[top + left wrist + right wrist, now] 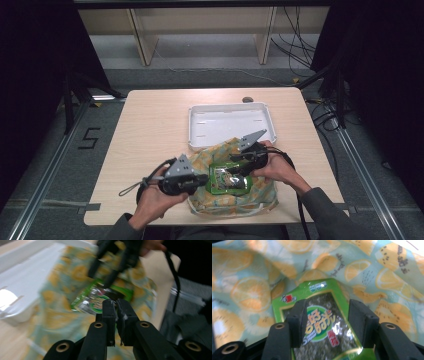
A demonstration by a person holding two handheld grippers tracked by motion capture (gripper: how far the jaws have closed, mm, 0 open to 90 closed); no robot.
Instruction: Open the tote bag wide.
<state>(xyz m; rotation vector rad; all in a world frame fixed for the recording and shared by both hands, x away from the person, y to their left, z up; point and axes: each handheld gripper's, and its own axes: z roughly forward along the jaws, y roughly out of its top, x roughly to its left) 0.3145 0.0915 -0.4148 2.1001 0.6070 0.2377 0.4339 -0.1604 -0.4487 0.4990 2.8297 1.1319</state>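
Right gripper view: green snack packet (322,325) on lemon-print bag (249,292)

Lab recording bay: black curtains (30,60), floor rails (50,165), loose cables (295,45).

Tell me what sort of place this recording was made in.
Probably a lab or recording studio set up for handling trials. A small wooden table stands between metal floor rails, with loose cables on the floor behind and a number taped on the floor.
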